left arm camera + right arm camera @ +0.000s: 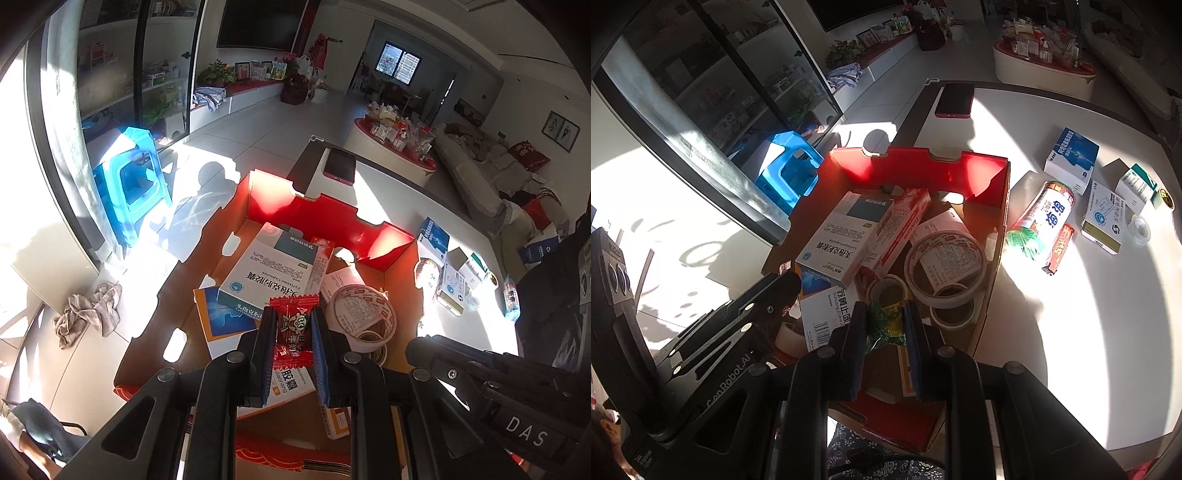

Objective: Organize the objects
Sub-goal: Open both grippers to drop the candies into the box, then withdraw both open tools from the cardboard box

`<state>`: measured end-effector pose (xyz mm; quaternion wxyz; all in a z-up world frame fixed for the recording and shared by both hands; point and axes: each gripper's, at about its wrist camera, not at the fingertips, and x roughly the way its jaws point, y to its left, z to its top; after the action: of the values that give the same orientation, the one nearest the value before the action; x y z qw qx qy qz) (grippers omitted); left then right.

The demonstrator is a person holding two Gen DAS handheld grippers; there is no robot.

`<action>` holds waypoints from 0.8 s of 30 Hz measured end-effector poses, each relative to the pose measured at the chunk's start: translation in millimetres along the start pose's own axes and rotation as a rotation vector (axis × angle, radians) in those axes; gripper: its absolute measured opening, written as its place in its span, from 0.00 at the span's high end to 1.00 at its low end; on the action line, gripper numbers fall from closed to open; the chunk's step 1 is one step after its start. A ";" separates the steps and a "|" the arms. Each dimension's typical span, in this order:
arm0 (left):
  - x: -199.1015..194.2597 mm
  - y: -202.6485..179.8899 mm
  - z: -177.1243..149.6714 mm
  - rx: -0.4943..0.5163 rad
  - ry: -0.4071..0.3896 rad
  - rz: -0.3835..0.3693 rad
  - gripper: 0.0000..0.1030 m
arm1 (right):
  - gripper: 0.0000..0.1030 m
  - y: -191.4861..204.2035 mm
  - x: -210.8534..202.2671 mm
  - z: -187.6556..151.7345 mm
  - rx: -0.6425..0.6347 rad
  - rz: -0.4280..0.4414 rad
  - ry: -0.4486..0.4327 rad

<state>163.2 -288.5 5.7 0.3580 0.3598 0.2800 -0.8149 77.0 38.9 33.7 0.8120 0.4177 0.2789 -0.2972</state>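
Sunlit white table [399, 192], open cardboard box [332, 218] on it. Left wrist view: left gripper [293, 328] pinches a red candy [293, 332], long axis along the fingers, directly over the boxes and tape inside. Right wrist view: right gripper [885, 325] pinches a green candy [886, 325] above the box's near end; both hang equally near, drop straight down.

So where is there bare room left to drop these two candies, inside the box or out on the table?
The cardboard box is crowded: medicine boxes left, tape rolls right. Bare floor shows only at its near edge, below the fingers. The white table is bare right of the box, nearer than the green roll, and between the phone and the box.
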 end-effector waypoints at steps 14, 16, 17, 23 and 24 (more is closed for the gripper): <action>-0.1 -6.3 -1.2 -0.043 0.049 -0.077 0.22 | 0.60 -66.0 -32.3 -12.8 0.146 0.048 -0.108; -2.2 -17.1 -3.3 -0.016 0.054 -0.081 0.22 | 0.58 -98.8 -44.6 -22.3 0.225 0.043 -0.132; -1.9 -22.9 -3.8 -0.001 0.061 -0.085 0.22 | 0.58 -116.0 -49.8 -27.6 0.267 0.033 -0.140; 8.3 -70.9 -10.3 0.078 0.128 -0.108 0.22 | 0.58 -207.1 -76.2 -69.6 0.472 -0.014 -0.179; 12.2 -80.3 -10.8 0.094 0.142 -0.109 0.22 | 0.58 -217.7 -79.5 -76.9 0.493 -0.017 -0.184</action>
<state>98.4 -238.3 5.7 0.2749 0.4171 0.2853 -0.8179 -147.7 20.4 -60.2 0.7052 0.5715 0.1267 -0.3999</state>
